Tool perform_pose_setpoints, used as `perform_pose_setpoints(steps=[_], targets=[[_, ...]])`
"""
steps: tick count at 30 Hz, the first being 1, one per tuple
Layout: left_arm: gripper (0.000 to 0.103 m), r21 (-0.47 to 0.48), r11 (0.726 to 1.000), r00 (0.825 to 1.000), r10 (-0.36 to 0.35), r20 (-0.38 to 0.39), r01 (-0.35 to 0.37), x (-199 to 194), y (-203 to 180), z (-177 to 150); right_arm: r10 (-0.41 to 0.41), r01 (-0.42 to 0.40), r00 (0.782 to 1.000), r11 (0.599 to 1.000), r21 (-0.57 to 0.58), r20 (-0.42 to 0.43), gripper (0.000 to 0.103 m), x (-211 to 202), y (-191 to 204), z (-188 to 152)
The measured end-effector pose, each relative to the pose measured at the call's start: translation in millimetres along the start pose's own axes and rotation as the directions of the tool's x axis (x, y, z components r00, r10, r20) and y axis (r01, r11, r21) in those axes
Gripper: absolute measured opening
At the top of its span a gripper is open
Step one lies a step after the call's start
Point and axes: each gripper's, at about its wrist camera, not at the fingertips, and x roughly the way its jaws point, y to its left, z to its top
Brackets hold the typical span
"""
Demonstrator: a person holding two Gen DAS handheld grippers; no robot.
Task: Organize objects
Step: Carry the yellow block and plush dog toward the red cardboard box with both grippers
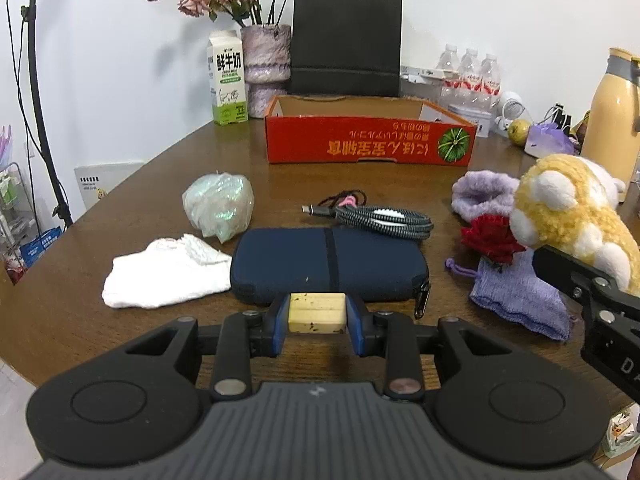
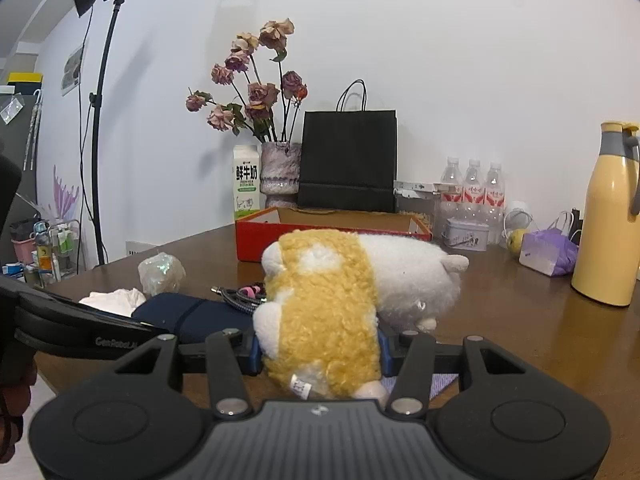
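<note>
My left gripper [image 1: 317, 314] is shut on a small pale wooden block [image 1: 317, 312], held just above the table in front of a navy zip pouch [image 1: 328, 264]. My right gripper [image 2: 320, 354] is shut on a yellow and white plush toy [image 2: 332, 300], lifted above the table; the toy also shows in the left wrist view [image 1: 572, 216]. An open red cardboard box [image 1: 368, 140] stands at the back of the table [image 1: 80, 320]. On the table lie a white cloth [image 1: 168, 272], a crumpled plastic bag [image 1: 219, 206], a coiled cable [image 1: 380, 216], a purple drawstring bag [image 1: 520, 292], a red fabric flower [image 1: 490, 240] and a purple fluffy piece [image 1: 480, 194].
Behind the box stand a milk carton [image 1: 227, 80], a vase of dried roses [image 1: 266, 56] and a black paper bag [image 1: 346, 44]. Water bottles [image 1: 470, 76] and a yellow thermos [image 2: 604, 216] are at the right. A light stand [image 2: 104, 120] is at the left, off the table.
</note>
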Motion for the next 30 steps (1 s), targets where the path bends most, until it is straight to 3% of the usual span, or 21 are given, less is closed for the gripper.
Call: perform_pose_setpoints(steps=[13,30], targets=[[0.031,0.005,1.000,0.999,-0.031,0.022,0.031,-0.7,9.5,18.4,0.002,-0.002,1.000,1.000,-0.021,0.014,0.049,14.0,9.8,21.2],[0.031,0.016,0.999,0.999,-0.043,0.028,0.043,27.3,11.2,66.0,0.016,-0.016,1.000,0.999,-0.031,0.003,0.049,60.9,7.9,52.3]])
